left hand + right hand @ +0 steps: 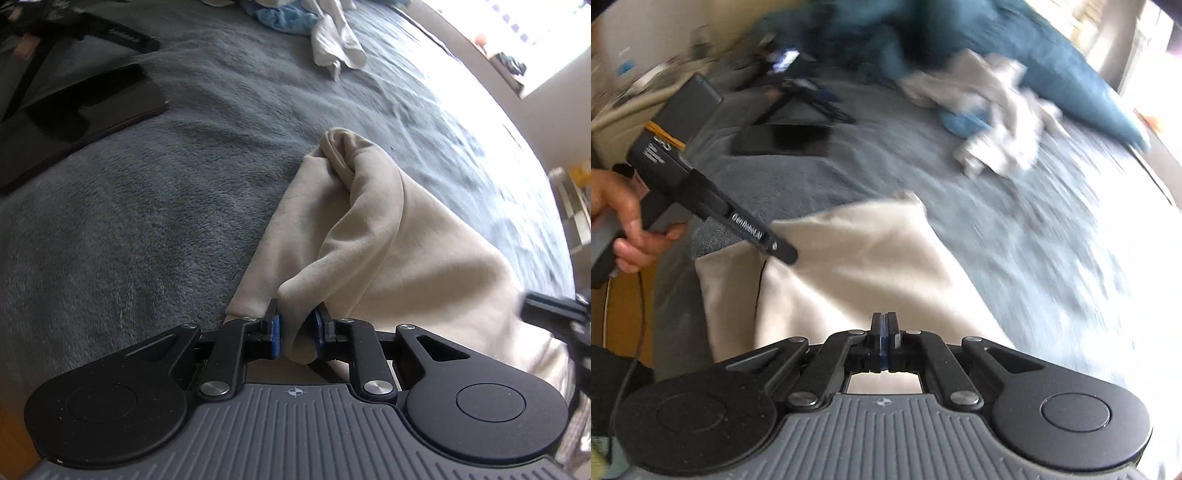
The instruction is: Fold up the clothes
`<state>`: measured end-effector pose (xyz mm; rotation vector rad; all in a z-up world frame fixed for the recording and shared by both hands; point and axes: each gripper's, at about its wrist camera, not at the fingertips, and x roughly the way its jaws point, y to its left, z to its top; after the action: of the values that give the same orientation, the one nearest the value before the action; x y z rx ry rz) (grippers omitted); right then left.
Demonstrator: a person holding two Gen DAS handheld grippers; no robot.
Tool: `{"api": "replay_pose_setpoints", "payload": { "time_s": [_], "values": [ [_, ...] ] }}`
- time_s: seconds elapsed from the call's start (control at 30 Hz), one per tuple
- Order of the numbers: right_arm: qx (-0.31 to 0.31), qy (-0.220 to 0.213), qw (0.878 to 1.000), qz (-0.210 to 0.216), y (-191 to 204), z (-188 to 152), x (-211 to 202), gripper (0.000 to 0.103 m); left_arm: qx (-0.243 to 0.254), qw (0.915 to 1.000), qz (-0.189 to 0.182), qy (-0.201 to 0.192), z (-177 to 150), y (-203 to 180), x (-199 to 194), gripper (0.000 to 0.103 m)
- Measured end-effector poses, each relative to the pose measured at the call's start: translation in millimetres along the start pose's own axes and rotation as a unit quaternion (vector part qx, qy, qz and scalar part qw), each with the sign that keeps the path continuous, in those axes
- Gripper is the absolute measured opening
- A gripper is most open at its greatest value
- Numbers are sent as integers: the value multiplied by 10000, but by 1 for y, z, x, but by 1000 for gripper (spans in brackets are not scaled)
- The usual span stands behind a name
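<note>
Beige garment (388,236) lies at centre frame on the grey blanket (147,221). Soft, light, limp fleece; it will drape and sag. Left gripper (297,328) pinches a bunched fold, jaws narrowly parted. Right gripper (884,328) is fully closed, apparently empty. Grip at hems or corners.

My right wrist view is motion-smeared: pale clothes pile (993,110) and blue bedding (1052,74) unreadable. My right gripper (554,317) is cut by the frame edge. Cream garment (424,266) runs under my gripper body.
</note>
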<state>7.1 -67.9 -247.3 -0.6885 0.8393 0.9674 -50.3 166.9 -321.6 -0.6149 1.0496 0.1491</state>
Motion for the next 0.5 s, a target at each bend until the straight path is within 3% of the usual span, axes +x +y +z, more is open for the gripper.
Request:
{"api": "replay_pose_setpoints", "payload": {
  "time_s": [0.13, 0.23, 0.37, 0.5],
  "values": [
    [1211, 506, 9906, -389, -1, -36, -44, 0, 441, 9988, 7, 222, 6, -4, 4, 19],
    [2143, 966, 9697, -666, 12, -73, -75, 0, 750, 9964, 14, 395, 11, -8, 7, 19],
    [3410, 1584, 9212, -998, 39, -127, -115, 0, 1103, 9918, 42, 642, 17, -13, 10, 19],
    [4544, 2142, 8561, -1214, 74, -176, -148, 0, 1410, 9863, 97, 854, 22, -20, 12, 19]
  ]
}}
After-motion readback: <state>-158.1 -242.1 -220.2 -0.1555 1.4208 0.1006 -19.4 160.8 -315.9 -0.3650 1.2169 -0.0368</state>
